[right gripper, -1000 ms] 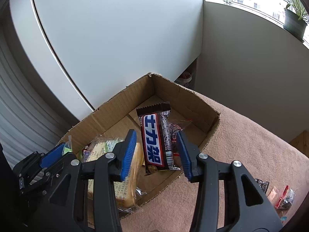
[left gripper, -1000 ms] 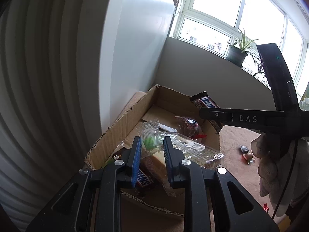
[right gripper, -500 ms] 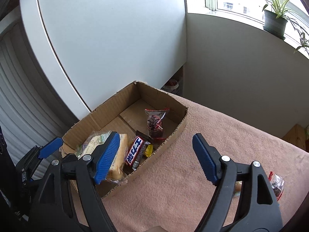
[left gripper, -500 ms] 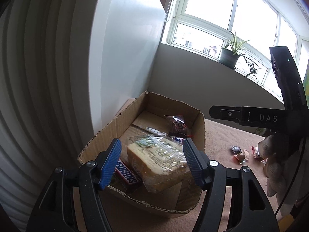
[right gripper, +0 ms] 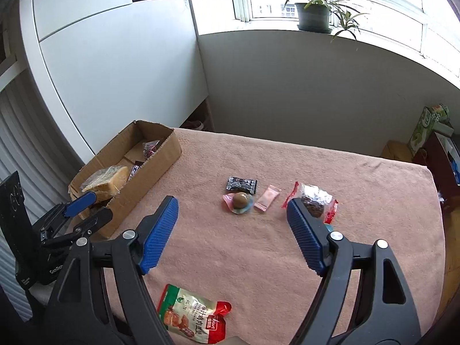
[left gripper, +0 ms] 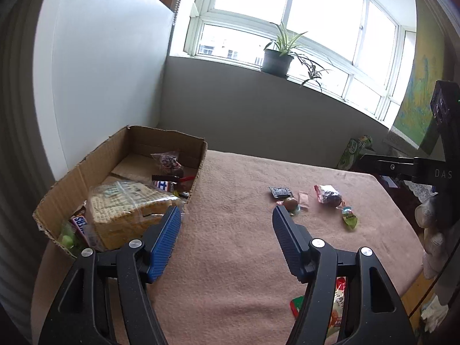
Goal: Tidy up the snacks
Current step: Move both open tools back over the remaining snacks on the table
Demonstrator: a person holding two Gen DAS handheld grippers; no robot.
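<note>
A cardboard box [left gripper: 198, 169] stands at the left of the pink-covered table [left gripper: 235, 258]. It holds a bagged bread loaf [left gripper: 126, 210], a Snickers bar [left gripper: 79, 224], a blue-and-white chocolate bar [left gripper: 165, 184] and a red-wrapped snack [left gripper: 168, 162]. My left gripper [left gripper: 226, 215] is open and empty, just right of the box. My right gripper [right gripper: 231, 204] is open above loose snacks: a black packet [right gripper: 241, 185], a brown candy [right gripper: 240, 199], a pink sachet [right gripper: 268, 197] and a dark cake in a clear wrapper [right gripper: 314, 198]. A red-and-green jerky pouch [right gripper: 191, 313] lies near.
A green candy [left gripper: 349, 217] lies right of the cake. A white cabinet [right gripper: 120, 66] rises behind the box, and a potted plant [right gripper: 313, 14] sits on the windowsill. The table's right edge [right gripper: 434, 201] drops to floor clutter. A gloved hand [left gripper: 434, 221] holds the right gripper.
Both grippers opened and drew back from the box toward the table's middle. The bread bag and the chocolate bar they held now lie in the box.
</note>
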